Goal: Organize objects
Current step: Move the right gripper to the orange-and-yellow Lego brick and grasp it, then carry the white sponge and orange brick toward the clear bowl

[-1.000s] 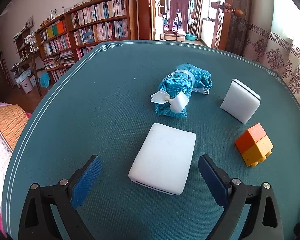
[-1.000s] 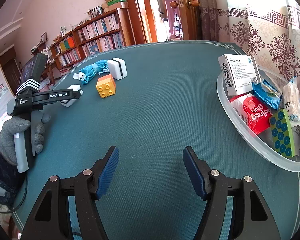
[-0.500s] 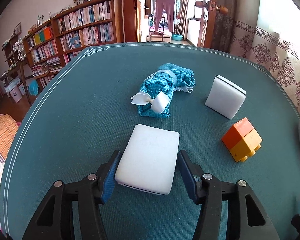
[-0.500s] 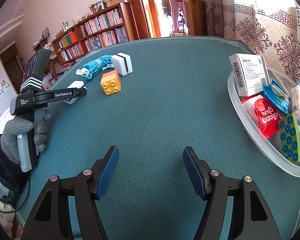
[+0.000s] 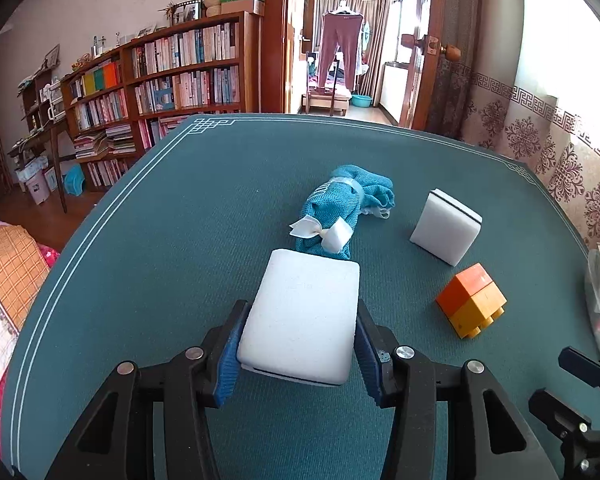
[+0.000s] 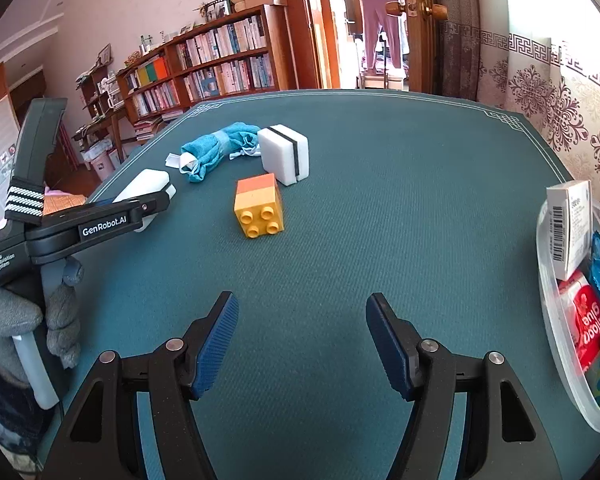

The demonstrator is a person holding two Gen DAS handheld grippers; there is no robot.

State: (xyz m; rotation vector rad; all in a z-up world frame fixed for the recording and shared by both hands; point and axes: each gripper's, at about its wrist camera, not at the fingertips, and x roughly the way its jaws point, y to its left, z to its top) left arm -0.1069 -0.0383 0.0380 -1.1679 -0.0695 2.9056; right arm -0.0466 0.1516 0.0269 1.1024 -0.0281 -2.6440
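My left gripper [image 5: 296,354] is shut on a flat white box [image 5: 302,316], its blue pads against both long sides. The box also shows in the right wrist view [image 6: 146,188], held at the table's left side. Beyond it lie a rolled teal cloth with a white ribbon [image 5: 336,206], a white sponge block with a black stripe [image 5: 446,232] and an orange and yellow toy brick [image 5: 472,300]. My right gripper [image 6: 302,344] is open and empty over bare cloth, nearer than the brick [image 6: 260,208].
A clear plastic tub [image 6: 556,320] at the right table edge holds a white medicine box [image 6: 572,232], snack packets and a dotted green card. The green table cloth [image 6: 400,200] runs to a far edge before bookshelves and a doorway.
My left gripper moved forward around the white box and closed on it. My right gripper stayed open and drifted slightly, so the tub shifted right in its view.
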